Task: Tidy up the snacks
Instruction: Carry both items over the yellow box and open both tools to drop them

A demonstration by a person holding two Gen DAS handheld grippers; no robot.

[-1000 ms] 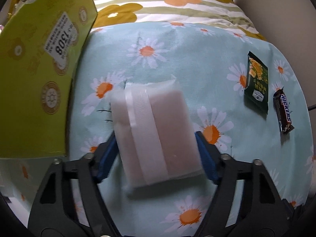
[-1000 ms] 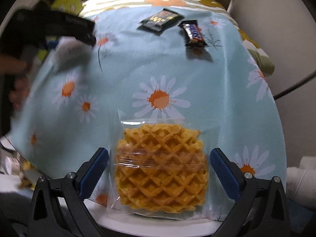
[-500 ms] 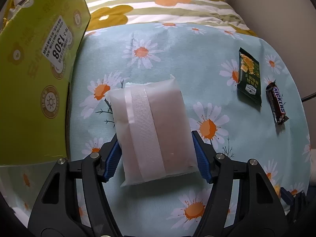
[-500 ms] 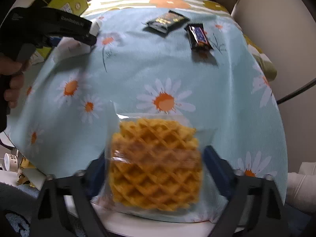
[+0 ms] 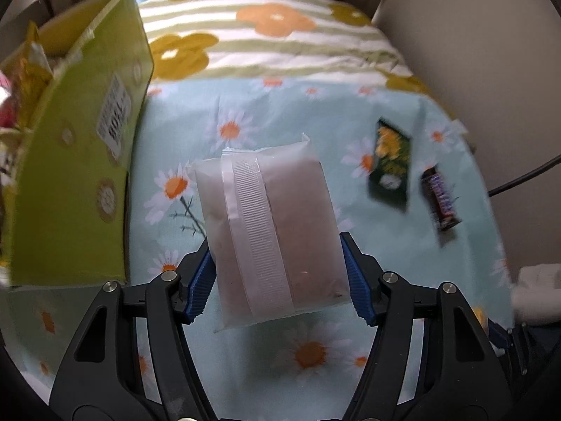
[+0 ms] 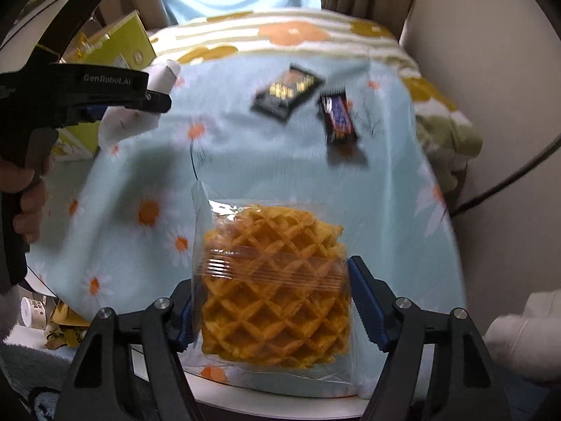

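My left gripper (image 5: 277, 277) is shut on a frosted white snack packet (image 5: 270, 224) and holds it above the daisy tablecloth, right of the green box (image 5: 77, 161). My right gripper (image 6: 271, 301) is shut on a clear-wrapped waffle (image 6: 277, 280), lifted over the table's near edge. A dark green snack bag (image 5: 389, 168) and a Snickers bar (image 5: 440, 200) lie at the right of the cloth; they also show in the right wrist view, the bag (image 6: 287, 93) and the bar (image 6: 338, 119). The left gripper with its white packet (image 6: 133, 112) shows there too.
The green box holds several wrapped snacks (image 5: 21, 80) at its open top. A striped flowered cloth (image 5: 273, 35) lies behind the blue one. A black cable (image 6: 508, 175) hangs at the right. Clutter (image 6: 52, 315) sits below the table's left edge.
My left gripper has lifted the white packet up and back from the cloth. My right gripper has closed on the waffle and raised it off the table edge.
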